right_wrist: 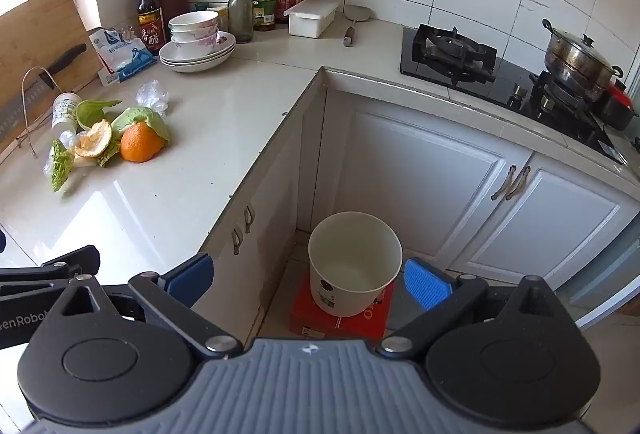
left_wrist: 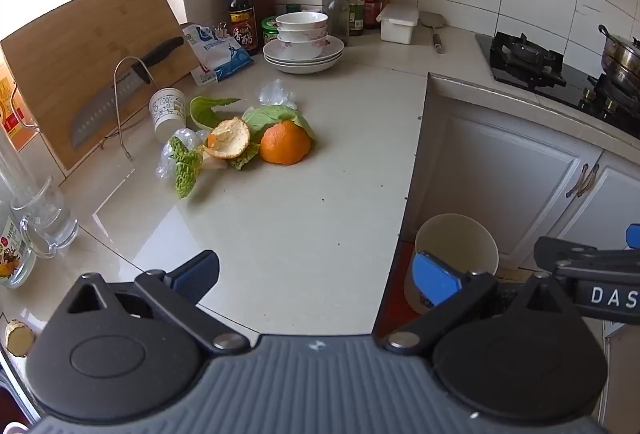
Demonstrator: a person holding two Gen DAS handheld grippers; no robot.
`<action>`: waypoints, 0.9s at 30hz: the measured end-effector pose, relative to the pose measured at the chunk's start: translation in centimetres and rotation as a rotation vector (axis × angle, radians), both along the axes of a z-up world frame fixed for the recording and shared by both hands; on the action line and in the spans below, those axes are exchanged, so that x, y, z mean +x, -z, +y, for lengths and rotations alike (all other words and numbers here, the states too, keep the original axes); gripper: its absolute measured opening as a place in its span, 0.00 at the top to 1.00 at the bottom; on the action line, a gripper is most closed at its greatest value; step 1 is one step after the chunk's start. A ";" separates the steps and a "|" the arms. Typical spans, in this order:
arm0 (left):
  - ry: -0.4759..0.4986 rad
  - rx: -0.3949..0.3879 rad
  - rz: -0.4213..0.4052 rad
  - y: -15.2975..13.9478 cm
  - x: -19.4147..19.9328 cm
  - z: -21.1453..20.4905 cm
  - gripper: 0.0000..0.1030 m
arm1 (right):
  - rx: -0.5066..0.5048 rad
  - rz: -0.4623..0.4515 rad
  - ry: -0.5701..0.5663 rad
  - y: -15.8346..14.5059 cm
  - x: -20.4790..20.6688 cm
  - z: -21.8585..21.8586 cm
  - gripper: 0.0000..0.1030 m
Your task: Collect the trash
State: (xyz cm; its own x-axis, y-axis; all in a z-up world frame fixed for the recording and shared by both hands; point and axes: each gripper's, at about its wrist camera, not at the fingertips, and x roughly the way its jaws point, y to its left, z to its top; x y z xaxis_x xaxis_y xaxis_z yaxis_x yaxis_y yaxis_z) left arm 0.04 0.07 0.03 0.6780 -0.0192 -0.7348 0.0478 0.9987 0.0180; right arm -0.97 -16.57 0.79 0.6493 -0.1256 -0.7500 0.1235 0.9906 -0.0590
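Trash pile sits on the countertop (left_wrist: 304, 218) at about 11 o'clock in the left wrist view: orange peel dome (left_wrist: 285, 142), a second peel piece (left_wrist: 232, 138) lying inner side up, cabbage leaves (left_wrist: 280, 115), a crinkled green leaf (left_wrist: 185, 169), a tipped paper cup (left_wrist: 168, 112) and clear plastic wrap (left_wrist: 276, 93) just behind. All clustered, touching or overlapping, so likely one sweep zone. Left gripper (left_wrist: 316, 278) hangs over the near counter edge, jaws spread wide, nothing between them, well apart from the pile. Right gripper (right_wrist: 308, 276) likewise spread and holding nothing; it looks down at the white bin (right_wrist: 354, 262) on the floor at 6 o'clock, standing on a red box (right_wrist: 340, 316) in the cabinet corner, mouth up, so drops from the counter edge can land in it. Bin looks empty, so collecting seems not yet begun. Next probably left reaches toward 11 o'clock for the peel dome. Risk: knife (left_wrist: 120, 93) and wire rack (left_wrist: 124, 101) beside the cup, bowls (left_wrist: 302, 33) behind.
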 end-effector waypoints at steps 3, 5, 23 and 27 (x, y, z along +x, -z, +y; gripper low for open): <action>0.000 0.004 0.002 0.0 0.1 0.1 0.01 | -0.002 -0.003 -0.001 -0.1 0.0 0.0 0.00; -0.002 0.009 -0.011 0.0 0.0 0.0 0.01 | 0.001 -0.004 -0.001 -0.1 0.0 0.0 0.00; -0.001 0.015 -0.014 -0.3 0.0 -0.1 0.01 | 0.000 -0.011 -0.003 0.0 0.3 0.2 0.00; -0.002 0.014 -0.014 -0.1 -0.1 0.1 0.01 | -0.002 -0.011 -0.003 -0.3 0.3 0.6 0.00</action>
State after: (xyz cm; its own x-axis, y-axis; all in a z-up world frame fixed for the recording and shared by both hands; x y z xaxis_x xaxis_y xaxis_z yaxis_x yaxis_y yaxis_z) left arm -0.05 0.15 0.16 0.6882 -0.0073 -0.7255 0.0455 0.9984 0.0331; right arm -0.67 -16.02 1.06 0.6582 -0.1247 -0.7424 0.1209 0.9909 -0.0592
